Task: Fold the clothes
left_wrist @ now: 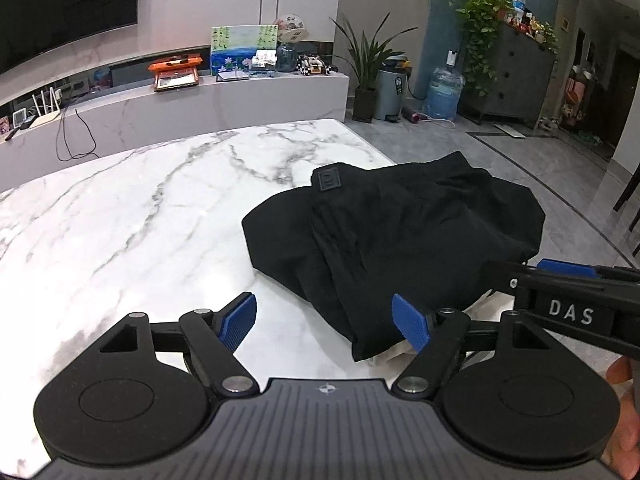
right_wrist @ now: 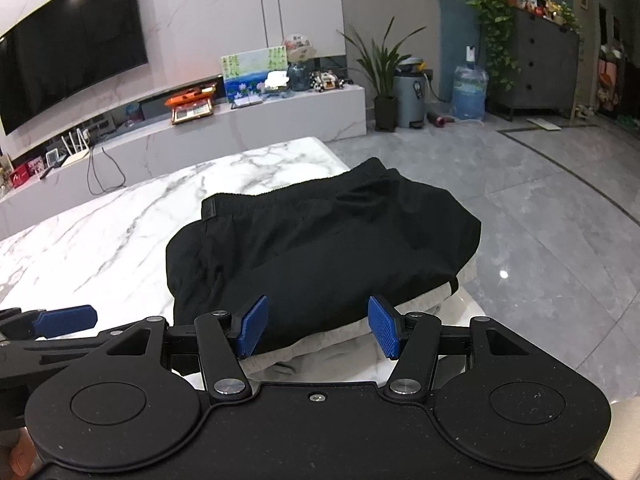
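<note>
Item: black, soft, crumpled fabric garment with a square sewn patch [left_wrist: 400,232], lying right of centre in the left wrist view, on the white grey-veined marble bench [left_wrist: 140,208]. It rests on a pale grey folded cloth [right_wrist: 320,340], which shows beneath its near edge in the right wrist view; probably a stack of finished pieces. Its long axis runs from lower left to upper right of the frame, with the patch end toward the upper left.

Left hand-held gripper [left_wrist: 334,324]: blue pads wide apart, nothing between them, the right pad just beside the garment's near corner.

Right hand-held gripper [right_wrist: 318,330]: pads likewise spread, empty, framing the near edge of the stack; seemingly both are poised to take up that edge.
</note>
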A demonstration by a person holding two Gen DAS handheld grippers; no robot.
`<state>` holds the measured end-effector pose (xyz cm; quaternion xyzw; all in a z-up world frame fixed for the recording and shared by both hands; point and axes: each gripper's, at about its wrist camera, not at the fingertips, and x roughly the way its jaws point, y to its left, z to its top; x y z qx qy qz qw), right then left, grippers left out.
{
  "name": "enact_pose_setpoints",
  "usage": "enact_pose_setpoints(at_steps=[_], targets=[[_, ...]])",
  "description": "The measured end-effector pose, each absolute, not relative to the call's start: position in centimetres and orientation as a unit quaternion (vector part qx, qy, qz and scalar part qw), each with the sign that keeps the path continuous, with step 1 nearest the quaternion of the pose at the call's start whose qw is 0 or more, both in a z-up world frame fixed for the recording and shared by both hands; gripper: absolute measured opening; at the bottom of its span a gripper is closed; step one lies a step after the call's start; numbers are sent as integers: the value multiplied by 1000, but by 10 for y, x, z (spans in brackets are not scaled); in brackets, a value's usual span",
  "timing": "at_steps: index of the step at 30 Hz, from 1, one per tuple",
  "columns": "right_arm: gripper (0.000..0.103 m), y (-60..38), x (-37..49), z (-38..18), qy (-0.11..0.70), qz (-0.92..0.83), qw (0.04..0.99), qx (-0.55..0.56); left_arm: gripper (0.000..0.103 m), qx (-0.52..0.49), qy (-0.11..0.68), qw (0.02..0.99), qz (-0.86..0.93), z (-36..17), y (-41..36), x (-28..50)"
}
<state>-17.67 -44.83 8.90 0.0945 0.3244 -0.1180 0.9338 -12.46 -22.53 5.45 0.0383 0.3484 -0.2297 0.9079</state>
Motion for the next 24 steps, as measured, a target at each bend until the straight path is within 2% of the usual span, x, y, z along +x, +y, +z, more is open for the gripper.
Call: enact_pose_setpoints(at_steps=[24], targets=[[55,-439,-175,92,314,-113,939,84,75,47,348,910,-220,56,-229,-125]])
